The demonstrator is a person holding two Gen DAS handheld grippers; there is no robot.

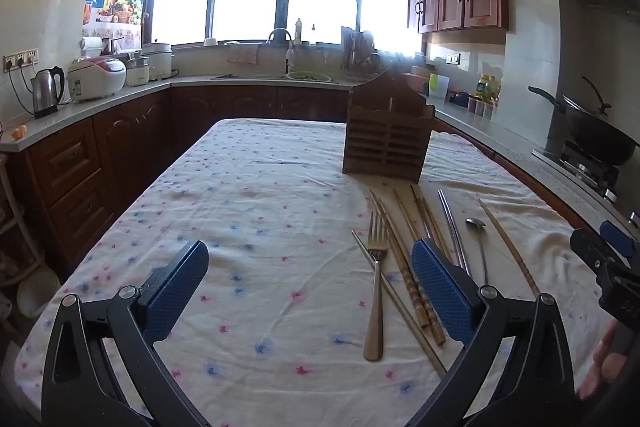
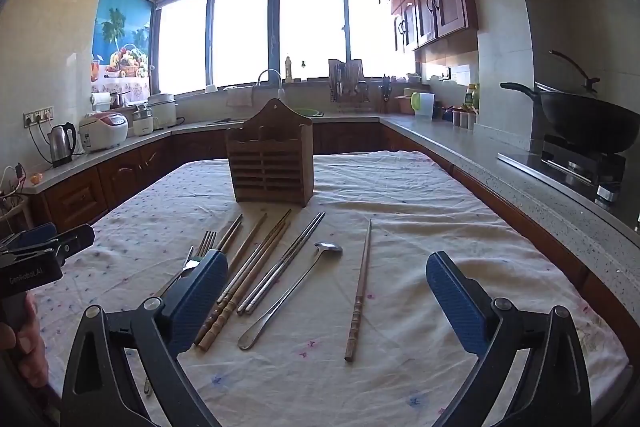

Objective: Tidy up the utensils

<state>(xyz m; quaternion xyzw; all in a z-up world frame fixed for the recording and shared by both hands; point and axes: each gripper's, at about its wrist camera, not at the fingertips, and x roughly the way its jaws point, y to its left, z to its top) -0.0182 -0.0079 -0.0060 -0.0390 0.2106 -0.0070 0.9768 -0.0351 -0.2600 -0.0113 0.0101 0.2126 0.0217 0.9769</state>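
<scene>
Hands hold both tools low over the flower-print white tablecloth, each pointing along the table toward the slatted brown wooden utensil holder, which stands upright at the far end of the row of cutlery.

Left gripper hovers with its blue-padded fingers spread wide and nothing between them but bare cloth. Just inside its right finger lie the silver metal fork and a pair of ringed bamboo chopsticks; beyond that finger the shiny metal chopsticks, the long-handled steel spoon and a lone wooden chopstick fan out.

Right gripper is likewise gaping and empty, touching nothing. Its view shows the spoon's whole handle and the single chopstick lying between the fingers, well apart from each other, while its left finger hides most of the fork. It also catches the other tool's black body at the left edge, a hand wrapped round the grip; the left view shows the right tool only as a dark corner.
</scene>
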